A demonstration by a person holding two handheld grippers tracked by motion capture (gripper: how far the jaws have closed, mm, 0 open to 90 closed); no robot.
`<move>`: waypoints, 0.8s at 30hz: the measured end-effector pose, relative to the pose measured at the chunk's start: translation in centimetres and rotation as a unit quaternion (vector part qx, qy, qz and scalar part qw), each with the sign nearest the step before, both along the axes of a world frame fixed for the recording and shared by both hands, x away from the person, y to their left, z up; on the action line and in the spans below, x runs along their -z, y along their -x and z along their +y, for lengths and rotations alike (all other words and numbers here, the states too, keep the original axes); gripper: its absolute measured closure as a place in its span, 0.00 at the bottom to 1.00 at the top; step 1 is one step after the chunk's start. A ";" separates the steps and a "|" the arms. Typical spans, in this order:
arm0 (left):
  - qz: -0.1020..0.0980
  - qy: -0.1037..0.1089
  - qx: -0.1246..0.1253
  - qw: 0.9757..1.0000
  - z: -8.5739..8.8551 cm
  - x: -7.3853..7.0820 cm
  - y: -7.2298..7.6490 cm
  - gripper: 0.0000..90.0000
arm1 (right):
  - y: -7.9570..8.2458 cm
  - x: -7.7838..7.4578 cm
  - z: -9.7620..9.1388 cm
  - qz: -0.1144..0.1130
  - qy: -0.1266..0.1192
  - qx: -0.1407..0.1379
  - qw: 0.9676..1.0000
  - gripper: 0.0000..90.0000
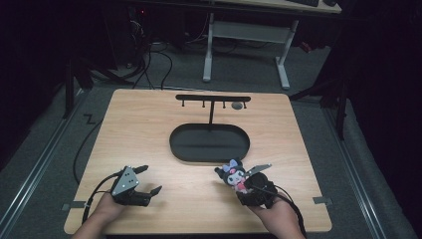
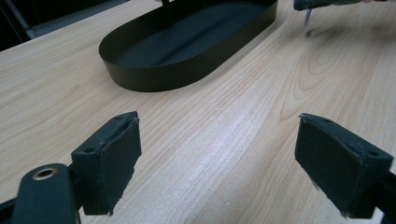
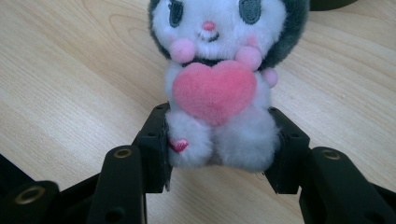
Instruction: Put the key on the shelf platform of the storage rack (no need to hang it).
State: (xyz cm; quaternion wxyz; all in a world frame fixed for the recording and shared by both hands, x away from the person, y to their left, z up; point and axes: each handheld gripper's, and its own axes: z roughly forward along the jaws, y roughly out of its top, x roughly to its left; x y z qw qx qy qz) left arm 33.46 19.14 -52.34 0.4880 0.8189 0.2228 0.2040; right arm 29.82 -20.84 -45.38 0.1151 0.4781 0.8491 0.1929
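A small plush toy (image 3: 217,79) with a white face, dark hood and pink heart sits between the jaws of my right gripper (image 3: 219,144), whose pads press its lower body from both sides. In the high view the plush toy (image 1: 234,173) is at the table's front right, held by the right gripper (image 1: 243,183) a little above the wood. My left gripper (image 1: 148,180) rests at the front left, jaws wide open with nothing between them; in its own view the left gripper (image 2: 217,154) frames bare table.
A black oval tray (image 1: 209,144) lies mid-table, its wall (image 2: 154,77) ahead of the left gripper. Behind it a black T-shaped hook stand (image 1: 212,99) rises. The wooden table (image 1: 139,124) ends close behind both hands; cables trail off the front edge.
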 end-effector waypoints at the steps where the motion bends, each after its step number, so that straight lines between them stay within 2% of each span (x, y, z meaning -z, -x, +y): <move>1: 0.000 0.000 0.000 1.000 0.0 0.0 0.0 0.17 | -0.1 -0.1 0.0 -0.002 0.002 0.000 1.000 0.56; 19: 0.001 0.001 0.001 1.000 0.0 0.0 0.0 0.17 | -1.5 -0.9 -0.9 -0.015 -0.004 0.026 1.000 0.56; 24: 0.000 0.000 0.001 1.000 0.0 0.0 0.0 0.17 | -2.2 -1.0 -1.0 -0.017 -0.006 0.024 1.000 0.56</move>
